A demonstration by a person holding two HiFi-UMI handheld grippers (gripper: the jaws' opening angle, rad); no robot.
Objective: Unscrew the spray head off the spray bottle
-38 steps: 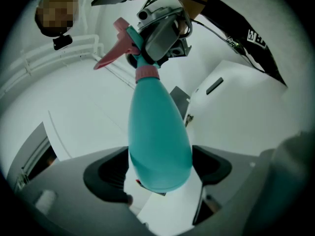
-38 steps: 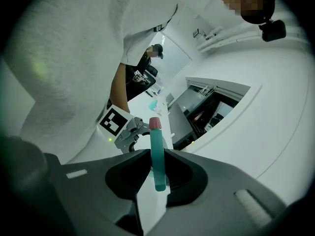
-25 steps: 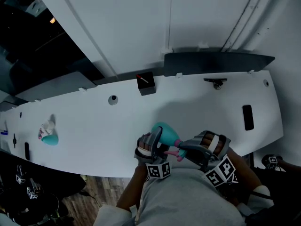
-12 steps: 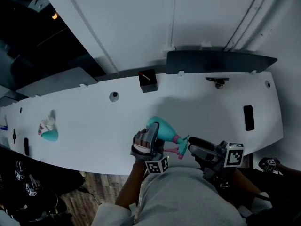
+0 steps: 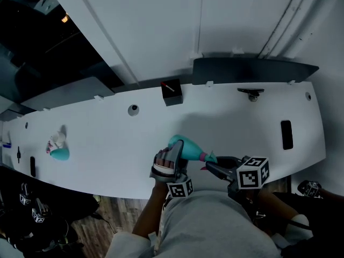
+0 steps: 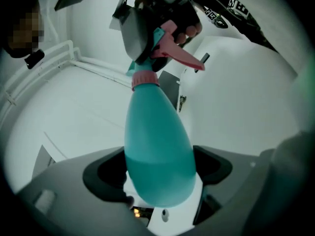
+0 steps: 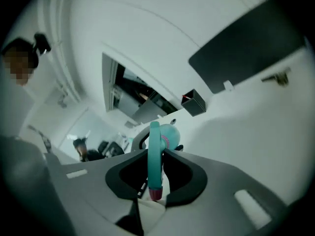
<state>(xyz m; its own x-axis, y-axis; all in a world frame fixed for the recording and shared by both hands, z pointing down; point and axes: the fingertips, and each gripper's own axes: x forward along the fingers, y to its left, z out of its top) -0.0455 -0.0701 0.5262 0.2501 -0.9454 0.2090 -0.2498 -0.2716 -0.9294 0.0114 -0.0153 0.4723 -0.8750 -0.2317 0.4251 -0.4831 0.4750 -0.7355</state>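
Regrip is the news. Your right gripper (image 5: 214,165) stood spread and just clear of the nozzle half a second ago, and its jaws have just been closing on the spray head (image 7: 154,154). Its own view shows the narrow teal head upright between the two pads, pinched.

Your left gripper (image 5: 178,152) keeps its hold, with its jaws wide around the fat base of the spray bottle (image 6: 157,151) and pressing on both sides. The bottle lies roughly level in the lower centre of the head view, over the near part of the white table (image 5: 107,144), with the head pointing toward frame right.

The pink collar (image 6: 145,78) looks seated on the neck, so I judge the head is not off yet. This fresh hold sets you up for another twist.
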